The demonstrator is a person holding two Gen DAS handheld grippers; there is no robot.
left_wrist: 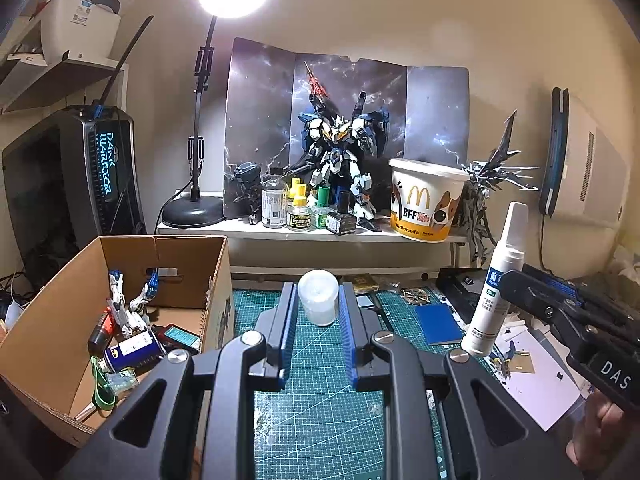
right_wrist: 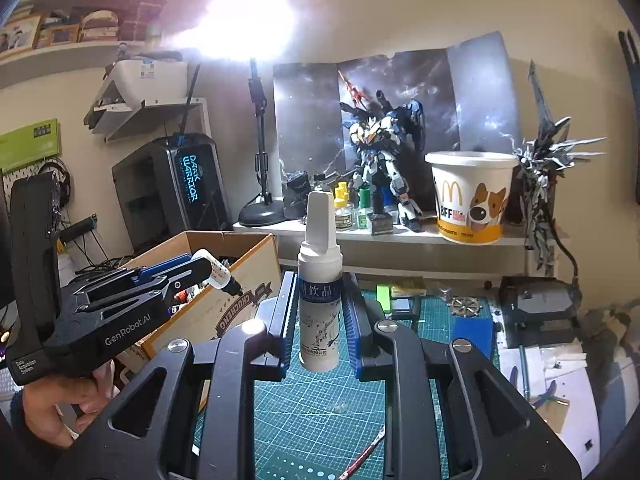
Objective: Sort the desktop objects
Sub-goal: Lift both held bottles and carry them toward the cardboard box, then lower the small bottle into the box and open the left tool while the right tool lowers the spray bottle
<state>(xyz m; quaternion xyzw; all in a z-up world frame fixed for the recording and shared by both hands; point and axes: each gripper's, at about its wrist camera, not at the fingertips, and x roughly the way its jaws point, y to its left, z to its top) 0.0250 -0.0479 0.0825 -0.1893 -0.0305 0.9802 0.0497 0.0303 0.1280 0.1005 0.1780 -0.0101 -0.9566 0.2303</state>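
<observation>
My left gripper (left_wrist: 318,300) is shut on a small white bottle (left_wrist: 318,298), held above the green cutting mat (left_wrist: 320,400). The right wrist view shows that bottle (right_wrist: 220,272) with a black tip, lifted beside the cardboard box (right_wrist: 224,308). My right gripper (right_wrist: 320,308) is shut on a tall white spray bottle (right_wrist: 320,304) with a white cap, held upright above the mat. The left wrist view shows the spray bottle (left_wrist: 494,280) and the right gripper (left_wrist: 508,288) at the right.
The open cardboard box (left_wrist: 52,332) at the left holds a blue can, a model figure and small items. A raised shelf (left_wrist: 280,230) behind carries paint bottles, a robot model (left_wrist: 344,160), a McDonald's bucket (left_wrist: 426,200) and a lamp base. Papers and tools lie at the right.
</observation>
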